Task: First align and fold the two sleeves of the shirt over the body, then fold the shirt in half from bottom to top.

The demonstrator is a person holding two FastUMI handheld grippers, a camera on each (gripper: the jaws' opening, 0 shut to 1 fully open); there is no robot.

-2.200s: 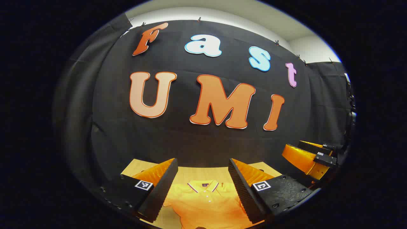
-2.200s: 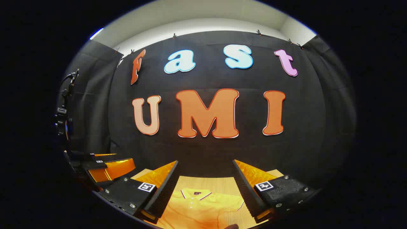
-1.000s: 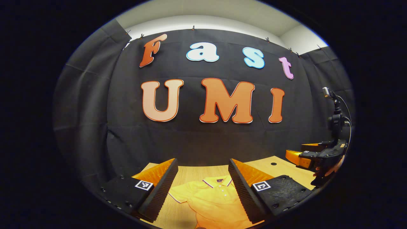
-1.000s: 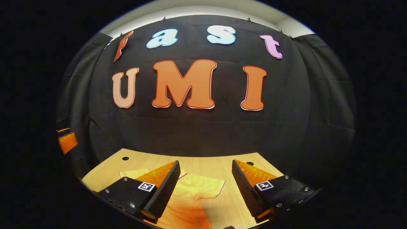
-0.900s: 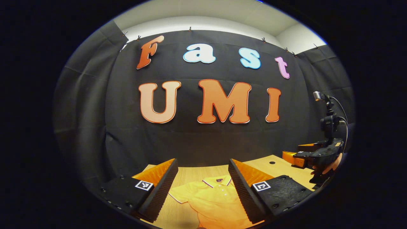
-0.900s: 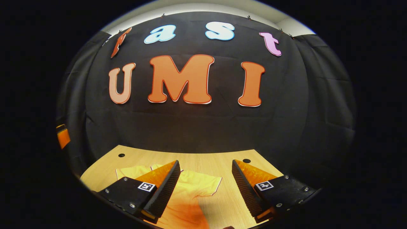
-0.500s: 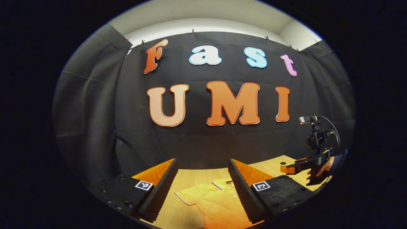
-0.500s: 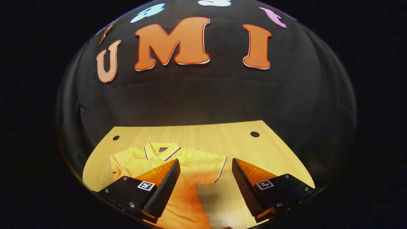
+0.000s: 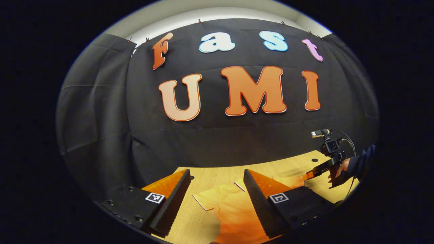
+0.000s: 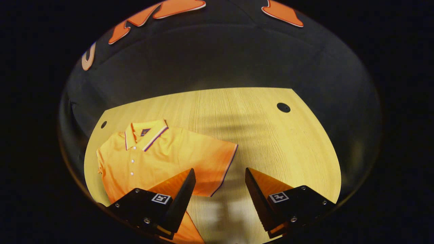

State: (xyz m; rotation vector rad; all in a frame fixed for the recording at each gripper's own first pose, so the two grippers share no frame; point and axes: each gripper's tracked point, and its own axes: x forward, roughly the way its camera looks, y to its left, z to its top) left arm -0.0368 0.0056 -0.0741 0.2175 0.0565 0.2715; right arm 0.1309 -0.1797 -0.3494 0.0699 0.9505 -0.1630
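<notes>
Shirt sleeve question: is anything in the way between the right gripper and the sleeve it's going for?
Nothing visible blocks it. In the right gripper view, the right gripper has open jaws just above the sleeve of the shirt, with bare table beside it.

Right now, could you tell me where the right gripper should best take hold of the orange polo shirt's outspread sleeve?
Probably at the dark-trimmed cuff of the orange polo shirt, coming from its outer side. The sleeve lies flat on the wooden table, its cuff edge free, and the open right gripper already straddles it.
</notes>
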